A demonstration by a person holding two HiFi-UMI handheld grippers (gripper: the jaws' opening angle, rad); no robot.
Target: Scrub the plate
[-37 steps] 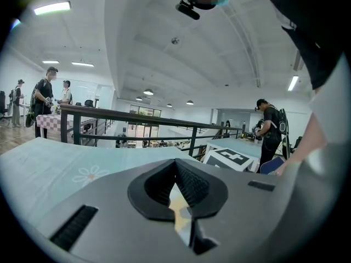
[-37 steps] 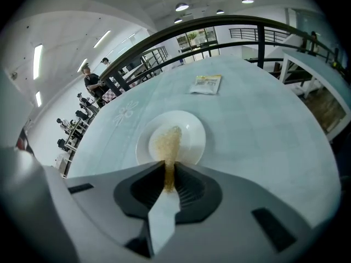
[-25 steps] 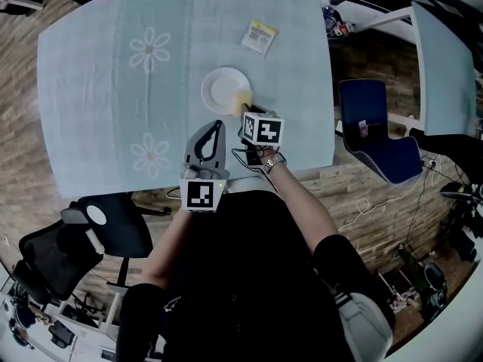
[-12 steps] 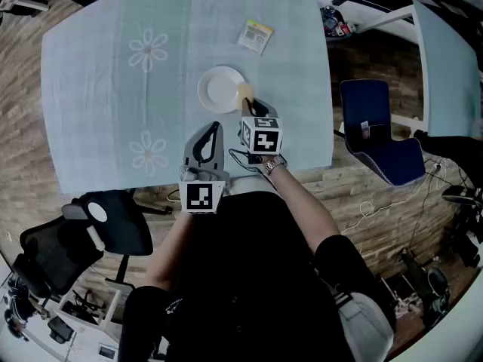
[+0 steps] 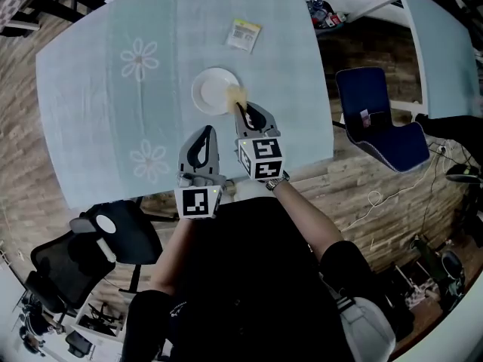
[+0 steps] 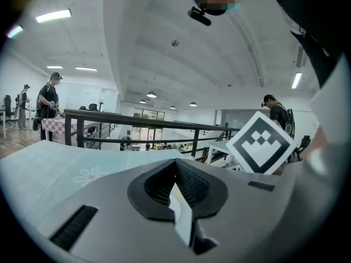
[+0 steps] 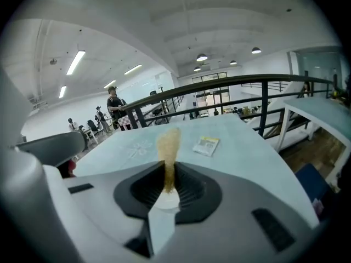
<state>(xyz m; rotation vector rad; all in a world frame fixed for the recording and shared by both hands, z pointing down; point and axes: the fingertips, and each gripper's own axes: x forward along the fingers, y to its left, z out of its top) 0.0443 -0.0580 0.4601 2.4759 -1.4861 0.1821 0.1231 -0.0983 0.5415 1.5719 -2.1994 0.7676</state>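
Note:
A round white plate [image 5: 211, 90] lies on the pale blue tablecloth [image 5: 98, 111]. A yellow-tan scrub sponge [image 5: 236, 94] stands over the plate's right rim, with my right gripper [image 5: 240, 106] shut on it. The right gripper view shows the sponge [image 7: 168, 142] sticking up out of the shut jaws, over a white patch of plate [image 7: 163, 200]. My left gripper [image 5: 207, 130] hovers near the table's front edge, below the plate and apart from it. In the left gripper view, that left gripper [image 6: 175, 171] is shut with nothing in it.
A small yellow-and-white packet [image 5: 244, 34] lies on the cloth beyond the plate, also visible as the packet [image 7: 206, 144] in the right gripper view. A blue chair [image 5: 373, 119] stands right of the table, a black one [image 5: 113, 228] at the front left. People stand far off.
My right gripper has drawn back toward me, still shut on the sponge at the plate's right rim. The left gripper has barely moved. The head camera has shifted a little.

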